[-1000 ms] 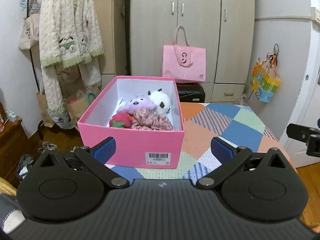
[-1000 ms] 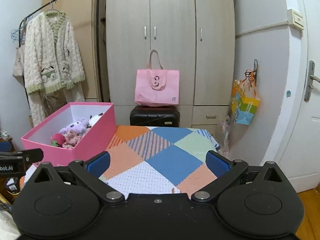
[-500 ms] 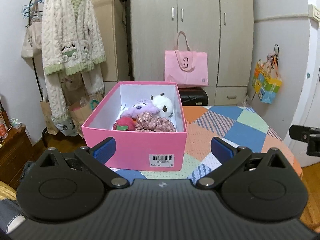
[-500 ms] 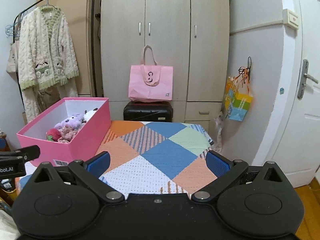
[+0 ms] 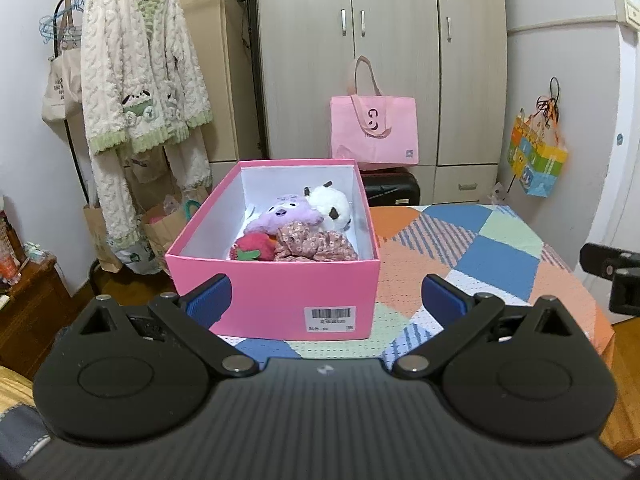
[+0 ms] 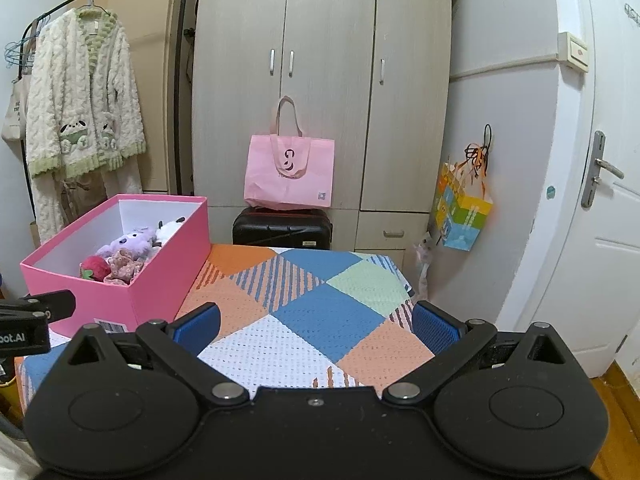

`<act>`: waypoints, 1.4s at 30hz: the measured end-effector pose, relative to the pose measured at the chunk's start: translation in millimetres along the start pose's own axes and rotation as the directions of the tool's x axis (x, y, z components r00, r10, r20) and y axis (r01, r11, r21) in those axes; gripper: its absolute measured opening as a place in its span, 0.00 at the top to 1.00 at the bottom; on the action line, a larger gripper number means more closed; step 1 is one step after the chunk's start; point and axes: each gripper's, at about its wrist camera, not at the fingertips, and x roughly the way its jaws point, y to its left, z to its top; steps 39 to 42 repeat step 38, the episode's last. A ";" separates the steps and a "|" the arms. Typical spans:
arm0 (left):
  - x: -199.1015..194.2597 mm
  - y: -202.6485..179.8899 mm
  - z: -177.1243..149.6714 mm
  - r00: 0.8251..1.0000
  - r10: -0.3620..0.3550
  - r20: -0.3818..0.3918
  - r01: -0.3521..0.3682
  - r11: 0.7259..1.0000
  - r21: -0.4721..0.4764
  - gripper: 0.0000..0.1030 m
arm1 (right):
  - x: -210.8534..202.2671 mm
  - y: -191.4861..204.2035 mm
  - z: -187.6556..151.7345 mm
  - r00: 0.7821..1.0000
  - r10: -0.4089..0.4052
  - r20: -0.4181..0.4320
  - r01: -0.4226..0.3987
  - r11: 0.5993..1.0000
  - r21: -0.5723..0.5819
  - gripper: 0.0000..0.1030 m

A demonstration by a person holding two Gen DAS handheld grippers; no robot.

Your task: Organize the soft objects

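Bedroom setting, with a wardrobe (image 6: 320, 92) at the back, a pink tote bag (image 6: 290, 174) propped on a black suitcase (image 6: 282, 227) in front of it, and a fluffy robe (image 5: 138, 80) on a rack to the left. Up front, a table under a patchwork cloth (image 6: 320, 316) carries a pink box (image 5: 276, 294) at its left end, barcode label facing us. Inside the box sit the soft toys: a purple plush (image 5: 286, 214), a white plush (image 5: 332, 206), a red plush (image 5: 252, 246) and a floral scrunchie (image 5: 316, 244). Left gripper (image 5: 326, 300) hangs just before the box, fingers spread wide, nothing held. Right gripper (image 6: 316, 324) hovers over bare cloth, likewise spread apart and empty.
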 end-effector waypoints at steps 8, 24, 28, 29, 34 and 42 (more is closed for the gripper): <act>0.3 -1.1 -2.4 1.000 0.012 0.004 -0.012 1.000 0.010 0.00 | -0.9 3.9 -3.3 1.000 0.005 0.011 -0.005 1.000 -0.013 0.00; 0.5 -2.2 -4.6 1.000 0.014 0.016 -0.014 0.999 0.033 0.00 | -0.6 5.5 -6.7 1.000 0.008 0.019 -0.008 1.000 -0.018 0.00; 0.0 -2.0 -4.5 1.000 0.016 0.020 -0.016 1.000 0.025 0.00 | -0.4 5.3 -7.8 1.000 0.013 0.017 -0.013 1.000 -0.022 0.00; -0.4 -1.9 -4.4 1.000 0.016 0.021 -0.017 1.000 0.023 0.00 | -0.3 4.9 -7.8 1.000 0.014 0.017 -0.013 1.000 -0.022 0.00; -1.8 -0.9 -4.9 1.000 0.021 0.024 -0.021 1.000 0.011 0.00 | 0.3 4.1 -7.8 1.000 0.012 0.015 -0.012 1.000 -0.017 0.00; -1.6 -0.9 -4.8 1.000 0.020 0.021 -0.020 1.000 0.011 0.00 | 1.1 2.9 -7.9 1.000 0.013 0.013 -0.013 1.000 -0.014 0.00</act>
